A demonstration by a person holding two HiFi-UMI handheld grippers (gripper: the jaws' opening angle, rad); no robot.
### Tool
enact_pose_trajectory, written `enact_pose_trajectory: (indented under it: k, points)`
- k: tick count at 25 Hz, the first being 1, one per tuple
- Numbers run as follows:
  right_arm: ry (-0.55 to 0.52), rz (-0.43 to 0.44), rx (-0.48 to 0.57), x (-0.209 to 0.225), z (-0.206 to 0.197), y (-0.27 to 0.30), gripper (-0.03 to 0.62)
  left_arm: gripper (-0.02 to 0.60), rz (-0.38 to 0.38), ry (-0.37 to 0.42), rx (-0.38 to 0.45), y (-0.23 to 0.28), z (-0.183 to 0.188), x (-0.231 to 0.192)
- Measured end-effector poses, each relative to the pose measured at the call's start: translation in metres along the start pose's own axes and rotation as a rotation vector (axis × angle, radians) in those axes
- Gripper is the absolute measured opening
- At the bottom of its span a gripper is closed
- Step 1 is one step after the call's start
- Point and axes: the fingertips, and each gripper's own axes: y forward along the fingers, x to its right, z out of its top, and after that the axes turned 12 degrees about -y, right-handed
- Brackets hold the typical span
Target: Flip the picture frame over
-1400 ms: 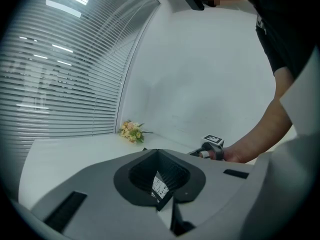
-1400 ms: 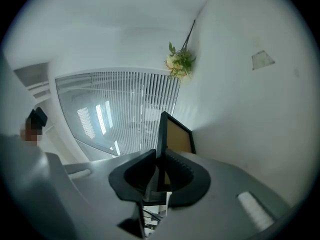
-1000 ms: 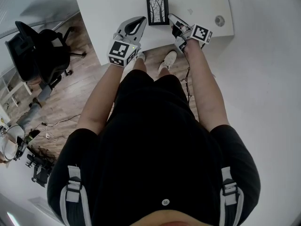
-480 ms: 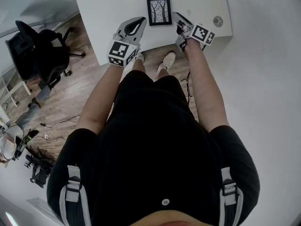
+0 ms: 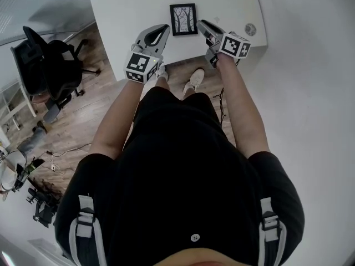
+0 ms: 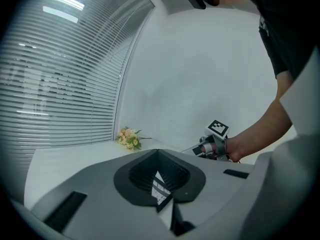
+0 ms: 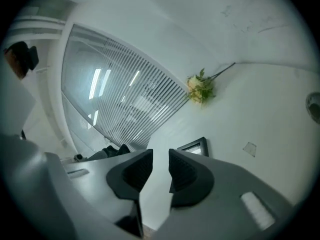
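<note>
Brown wood floor [image 5: 72, 115] is seen only from the head view, and one black office chair [image 5: 47, 65] is parked on it at the left. One white table [image 5: 127, 10] is seen higher up. Over its front edge, from left to right, the left gripper [image 5: 164, 30], one picture frame [image 5: 183, 19] and the right gripper [image 5: 202, 24] are lined up. The frame is laid flat on the table, picture side up, with black trees shown on it. It is held by neither gripper. One round grey cap [image 5: 250, 29] is set into the table at the far right.

One small bunch of flowers [image 6: 129, 137] is shown only in the two gripper views, laid by the wall. Window blinds [image 6: 60, 84] are seen there too. The left gripper's jaws are pressed together at the tips, and nothing is held. The right gripper's jaws are parted by a narrow gap, and only bare table is seen between them. Two grippers are counted.
</note>
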Motion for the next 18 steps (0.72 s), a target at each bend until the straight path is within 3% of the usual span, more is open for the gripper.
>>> enact_pose_trajectory:
  k: [9,18]
  points:
    - [-0.359,0.03,-0.092,-0.056,0.014,-0.017,0.1,0.006,-0.011,0.029,0.023,-0.019,0.023,0.024]
    - [-0.664,0.055,-0.077,-0.112,0.029,-0.04,0.1,0.006,-0.042,0.077,0.036,-0.033,0.04,0.056]
